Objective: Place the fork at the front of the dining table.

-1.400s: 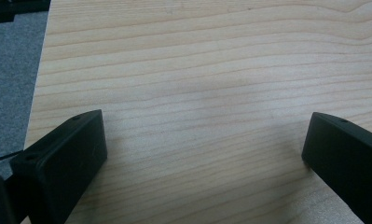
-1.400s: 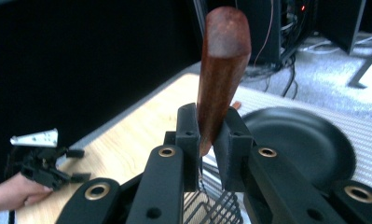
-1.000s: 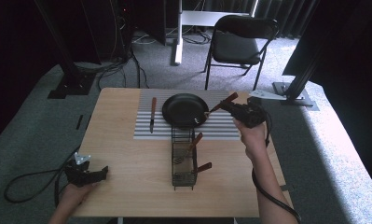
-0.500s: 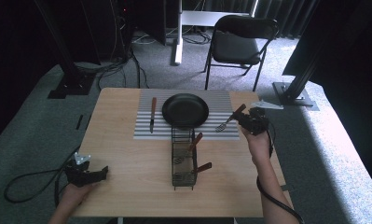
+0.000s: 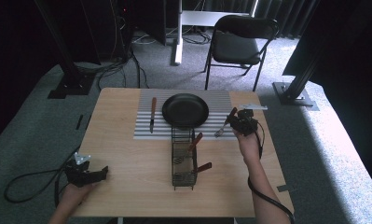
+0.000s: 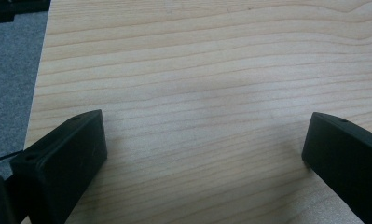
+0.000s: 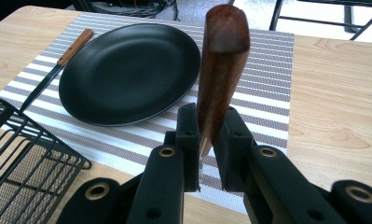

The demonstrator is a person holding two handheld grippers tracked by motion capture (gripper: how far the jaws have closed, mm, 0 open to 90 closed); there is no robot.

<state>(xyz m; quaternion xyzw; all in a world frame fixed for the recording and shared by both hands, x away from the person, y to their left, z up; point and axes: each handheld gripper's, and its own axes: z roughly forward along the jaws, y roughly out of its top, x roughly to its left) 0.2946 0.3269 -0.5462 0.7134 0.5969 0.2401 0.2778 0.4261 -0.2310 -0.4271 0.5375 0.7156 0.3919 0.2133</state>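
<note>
While the right gripper [image 5: 239, 122] hung over the right edge of the striped placemat [image 5: 144, 130], its jaws were closed on the wooden handle of a fork [image 5: 224, 127]. From above, the fork's long axis ran slantwise, with the tines low and toward the person, over the mat's right end just beside the black plate [image 5: 185, 110]. The likely resting place lay directly below the gripper, right of the plate, mirroring the knife [image 5: 152, 114] that lay lengthwise on the mat to the plate's left. The left gripper [image 5: 86, 171] rested far off near the table's [image 5: 127, 186] front left corner, jaws spread wide and empty, so the right hand was much the nearer. A wire basket [image 5: 182, 158] stood in front of the plate with two more wooden-handled utensils in it. The right gripper view showed the handle [image 7: 221, 70] pinched between the jaws and rising toward the camera; the tines showed only from above.
</note>
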